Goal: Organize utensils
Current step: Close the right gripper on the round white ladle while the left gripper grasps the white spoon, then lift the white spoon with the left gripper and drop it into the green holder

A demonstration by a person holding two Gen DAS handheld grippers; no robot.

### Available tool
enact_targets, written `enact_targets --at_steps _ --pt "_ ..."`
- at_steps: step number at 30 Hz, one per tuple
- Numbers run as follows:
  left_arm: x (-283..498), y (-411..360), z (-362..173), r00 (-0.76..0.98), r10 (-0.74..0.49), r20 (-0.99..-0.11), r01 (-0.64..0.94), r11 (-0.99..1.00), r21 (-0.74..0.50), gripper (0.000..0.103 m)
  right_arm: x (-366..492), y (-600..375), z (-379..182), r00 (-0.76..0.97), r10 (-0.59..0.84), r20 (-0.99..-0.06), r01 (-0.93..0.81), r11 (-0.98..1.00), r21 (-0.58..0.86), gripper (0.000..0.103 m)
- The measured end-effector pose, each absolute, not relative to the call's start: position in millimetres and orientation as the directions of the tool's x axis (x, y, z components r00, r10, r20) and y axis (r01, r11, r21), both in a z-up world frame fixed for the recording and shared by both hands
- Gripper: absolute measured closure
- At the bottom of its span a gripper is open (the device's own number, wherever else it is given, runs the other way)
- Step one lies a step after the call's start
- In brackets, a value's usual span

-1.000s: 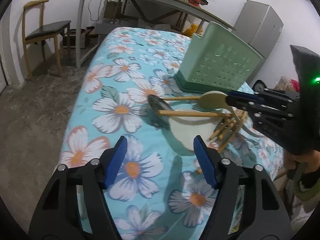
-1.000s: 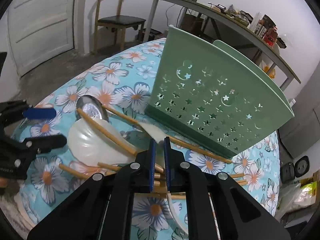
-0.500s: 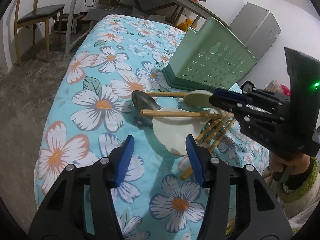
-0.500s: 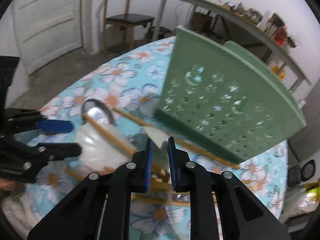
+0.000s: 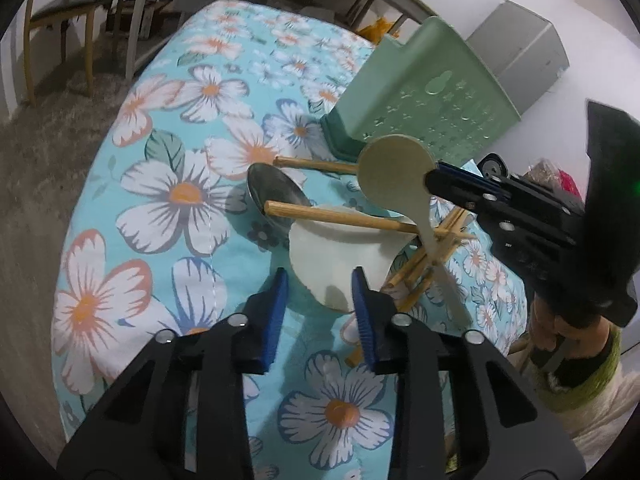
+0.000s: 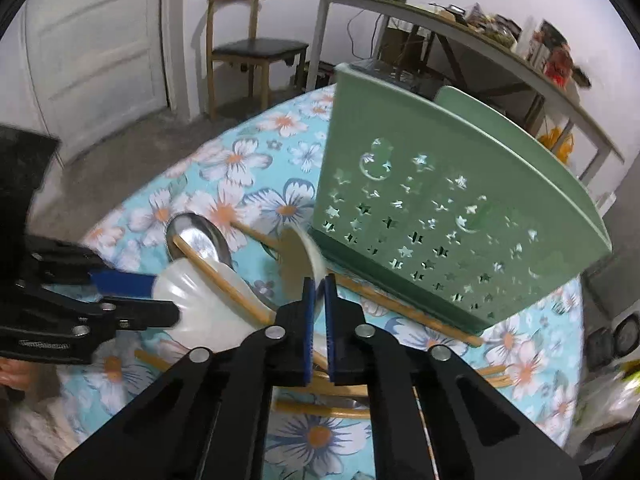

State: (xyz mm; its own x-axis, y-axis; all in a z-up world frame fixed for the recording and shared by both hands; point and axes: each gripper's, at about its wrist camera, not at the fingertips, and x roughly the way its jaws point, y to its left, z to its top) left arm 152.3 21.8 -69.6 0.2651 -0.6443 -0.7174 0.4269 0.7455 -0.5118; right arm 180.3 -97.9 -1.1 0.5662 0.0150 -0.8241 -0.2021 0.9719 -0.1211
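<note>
Flowered cloth over the bench, heaped near its right edge with chopsticks and spoons beside the green holder. Right gripper clamped on the pale spoon, lifted clear for slotting. Left gripper, just narrowing, half-open astride the white spoon, unpinched.

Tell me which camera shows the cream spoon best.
The left wrist view: the cream spoon shows its whole round bowl and handle, lifted above the pile, pinched by the right claw. The right wrist view shows it only edge-on and blurred, mostly hidden between that claw's fingers.
</note>
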Motion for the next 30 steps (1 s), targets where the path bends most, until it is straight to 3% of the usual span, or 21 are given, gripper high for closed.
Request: enact_targets --at_steps 7,13,19,30 --pt "153 17 -69 0.279 -0.611 -0.741 0.405 0.775 -0.486 0.094 169 -115 7 0.609 0.028 -0.793 -0.133 0.989 -0.067 0.1" --pt "140 12 -37 0.396 -0.58 -0.712 0.464 0.796 -0.39 0.1 156 -141 31 0.696 0.068 -0.715 -0.05 0.998 0.046 0.1" --pt "129 5 6 0.52 -0.552 -0.652 0.523 0.809 -0.268 0.102 141 -166 60 0.784 0.09 -0.615 0.005 0.989 0.151 0.1" --pt "114 6 65 0.651 -0.511 -0.562 0.556 0.824 -0.105 0.102 120 -199 98 0.87 0.093 -0.484 0.014 0.977 0.214 0.1"
